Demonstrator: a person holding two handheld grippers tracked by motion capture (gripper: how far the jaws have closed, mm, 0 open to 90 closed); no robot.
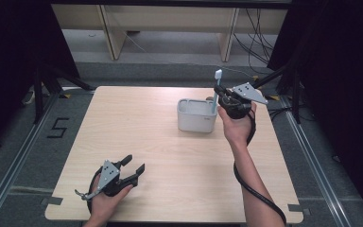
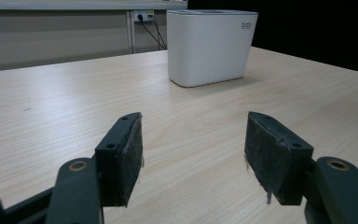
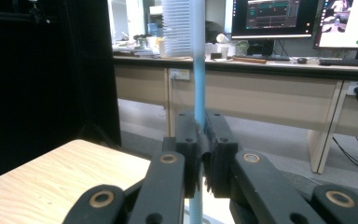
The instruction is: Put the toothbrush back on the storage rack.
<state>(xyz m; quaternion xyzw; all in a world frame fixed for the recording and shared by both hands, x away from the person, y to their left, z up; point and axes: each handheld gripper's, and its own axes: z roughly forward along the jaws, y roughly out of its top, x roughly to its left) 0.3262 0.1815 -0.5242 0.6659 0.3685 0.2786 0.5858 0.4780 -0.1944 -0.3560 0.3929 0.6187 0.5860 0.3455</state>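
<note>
High view: my right gripper [image 1: 223, 100] clamps a light-blue toothbrush [image 1: 217, 87] upright, bristle head at 12 o'clock, handle end dipping twd the white holder [image 1: 197, 115] just at its 9 o'clock, so prob. lining it up w/ the holder's opening. The holder sits on the table [image 1: 170, 156], right of centre. My left gripper [image 1: 131, 169] rests near the front edge at about 7 o'clock, jaws wide, nothing in them; parked out of the way.

Left gripper view: pads [image 2: 131, 154] spread wide, bare wood betw. them; holder [image 2: 209, 44] ahead at 12–1 o'clock, well apart.

Right gripper view: jaws nearly together, pinching the toothbrush [image 3: 198, 70] shaft mid-length so it stays vertical; bristles [image 3: 176, 28] up top, facing 9 o'clock.
</note>
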